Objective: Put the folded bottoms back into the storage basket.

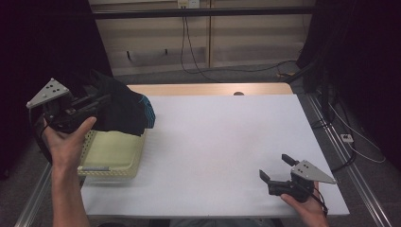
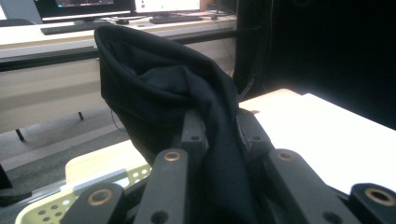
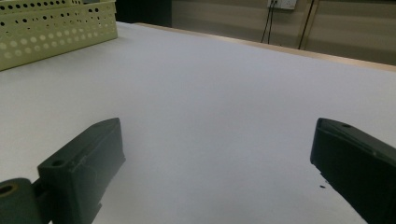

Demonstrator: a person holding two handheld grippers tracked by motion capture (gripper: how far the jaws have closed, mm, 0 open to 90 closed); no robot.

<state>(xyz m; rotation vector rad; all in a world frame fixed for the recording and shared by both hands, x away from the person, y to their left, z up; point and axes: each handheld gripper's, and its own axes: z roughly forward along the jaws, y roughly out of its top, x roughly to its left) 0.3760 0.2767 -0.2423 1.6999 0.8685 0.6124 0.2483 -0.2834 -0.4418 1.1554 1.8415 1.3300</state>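
The black cloth (image 1: 118, 106) is clamped between the jaws of the left gripper (image 1: 101, 100) and is held up off the basket (image 1: 111, 158), which lies below and just behind those jaws. In the left gripper view the cloth (image 2: 187, 107) is seen bunched and standing up ahead of the jaws, its folds spilling over both of them; a teal striped patch (image 1: 149, 112) shows at the cloth's far side in the high view, though whether it is part of the same piece cannot be told.

As a judgement, the lift out of the basket appears done: the cloth is carried clear of the rim, and what is left is to bring it over the open worktop (image 1: 222, 142), set it down and, probably, spread or fold it. Whether anything else lies in the basket cannot be told.

The right gripper (image 1: 275, 169) is held low near the front edge of the worktop, its jaws wide apart with nothing between them. Ahead of those jaws a broad bare stretch of white surface is offered, with the basket (image 3: 56, 25) far off to their left. The worktop's front and right edges lie close behind and beside the right gripper, so little room is left there; the free room is forward, between the two grippers.
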